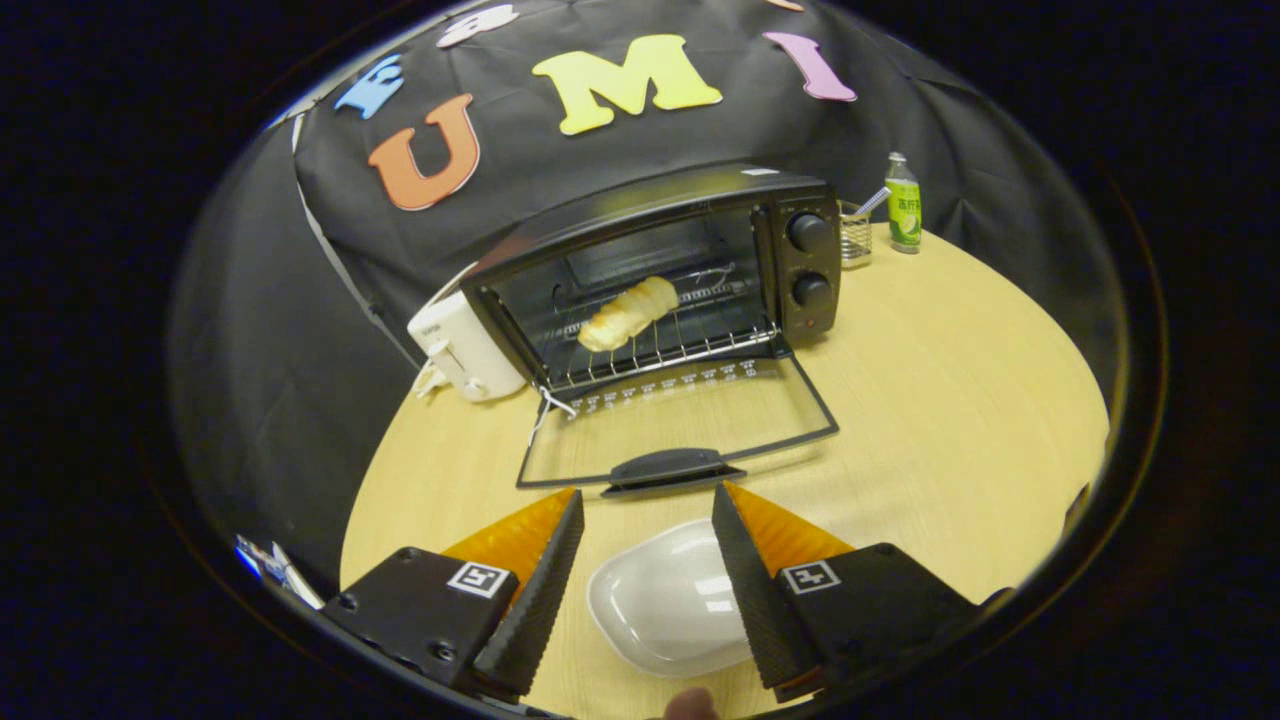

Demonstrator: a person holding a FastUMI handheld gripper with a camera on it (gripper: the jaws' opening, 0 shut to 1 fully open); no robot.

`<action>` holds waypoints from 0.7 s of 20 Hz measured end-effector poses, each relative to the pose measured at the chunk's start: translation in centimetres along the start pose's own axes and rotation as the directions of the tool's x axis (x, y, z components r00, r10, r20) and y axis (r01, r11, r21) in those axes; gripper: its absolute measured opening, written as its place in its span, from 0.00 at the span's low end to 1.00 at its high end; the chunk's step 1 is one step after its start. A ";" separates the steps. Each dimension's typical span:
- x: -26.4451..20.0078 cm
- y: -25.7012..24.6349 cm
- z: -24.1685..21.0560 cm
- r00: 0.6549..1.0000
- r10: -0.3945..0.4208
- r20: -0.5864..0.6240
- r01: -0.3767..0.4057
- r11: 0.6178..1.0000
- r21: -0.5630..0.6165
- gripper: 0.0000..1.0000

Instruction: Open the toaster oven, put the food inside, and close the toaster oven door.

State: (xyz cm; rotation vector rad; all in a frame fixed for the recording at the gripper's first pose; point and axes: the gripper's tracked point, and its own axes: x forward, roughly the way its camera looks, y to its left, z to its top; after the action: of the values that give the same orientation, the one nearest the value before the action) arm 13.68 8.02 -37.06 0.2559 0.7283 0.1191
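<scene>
Hand-held gripper point(648, 500) wide, empty, near door handle point(668, 468) — bread point(628, 312) already inside; may slip off handle if lifted off-centre.

Staged test booth: black cloth wall point(250, 330); round wood table point(950, 400) w/ kitchen gear.

Gripper point(648, 495) hovers with fingers spread wide, nothing between them but a white empty dish point(665, 610) on the pale wooden table point(950, 400). Just ahead, the black toaster oven point(660, 275) has its glass door point(680, 425) folded flat, and a golden bread roll point(628, 312) lies on the wire rack point(665, 345).
</scene>
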 end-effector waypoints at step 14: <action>7.0 -2.4 -1.1 0.978 -0.141 -0.151 0.113 0.977 -0.180 0.86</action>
State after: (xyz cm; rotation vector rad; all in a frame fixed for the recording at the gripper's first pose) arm 18.16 7.30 -43.03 0.0348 0.8899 0.0801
